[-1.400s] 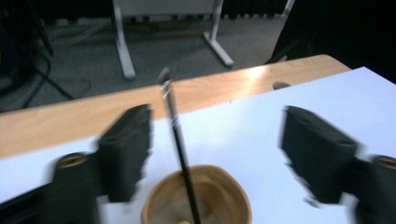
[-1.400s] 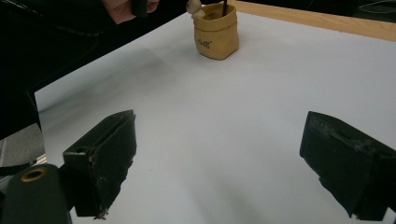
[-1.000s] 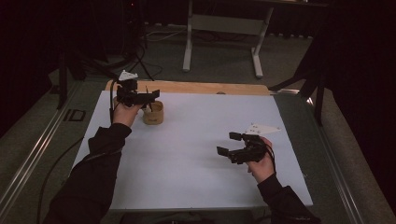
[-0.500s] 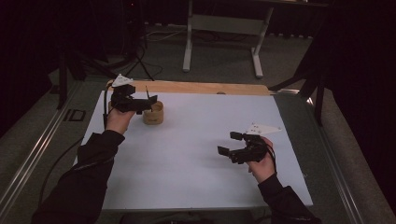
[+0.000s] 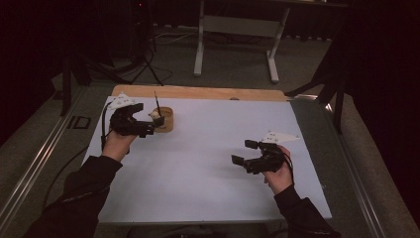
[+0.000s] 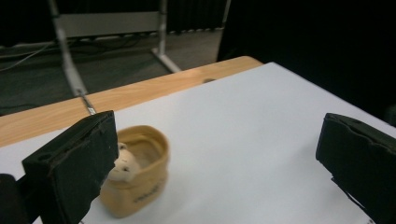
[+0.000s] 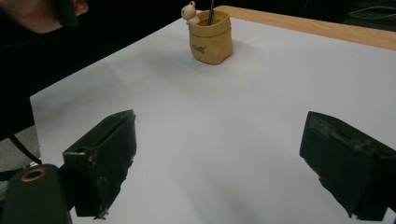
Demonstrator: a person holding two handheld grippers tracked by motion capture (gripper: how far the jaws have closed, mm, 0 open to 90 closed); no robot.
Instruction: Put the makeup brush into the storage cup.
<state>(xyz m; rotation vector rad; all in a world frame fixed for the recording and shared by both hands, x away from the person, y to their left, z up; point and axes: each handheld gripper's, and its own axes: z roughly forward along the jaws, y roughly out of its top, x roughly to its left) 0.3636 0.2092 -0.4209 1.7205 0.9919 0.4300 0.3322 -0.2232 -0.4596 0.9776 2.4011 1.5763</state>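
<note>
Tan pouch (image 6: 137, 175): soft, sack-shaped holder with a rolled rim, standing upright at the far left of the tabletop (image 5: 208, 163), near the wooden edge strip (image 5: 198, 92). Faint lettering shows on its side.
Contents: a small pale figurine (image 7: 189, 11) peeks over the rim, and a thin dark stick (image 5: 156, 101) stands up out of the pouch.
Handling: you should expect it to be light and pliable; the walls will likely fold under a hard squeeze, and the pouch may tip or slide on the smooth white sheet. The figurine could be fragile; I cannot tell its material.
Where to take hold: pinch one wall at the rolled rim, away from the figurine and the stick, or span the body low down with light pressure.
Left gripper (image 5: 154, 126): jaws wide apart and holding nothing. From the high view it sits just beside the pouch on its left. In the left gripper view the pouch sits behind the left-hand jaw rather than between the two; contact cannot be confirmed.
Right gripper (image 5: 244, 151): jaws wide apart, nothing held, over bare sheet well apart from the pouch, which shows far off in the right gripper view.
Surroundings: dim floor with a metal frame (image 5: 235, 44) beyond the tabletop.
</note>
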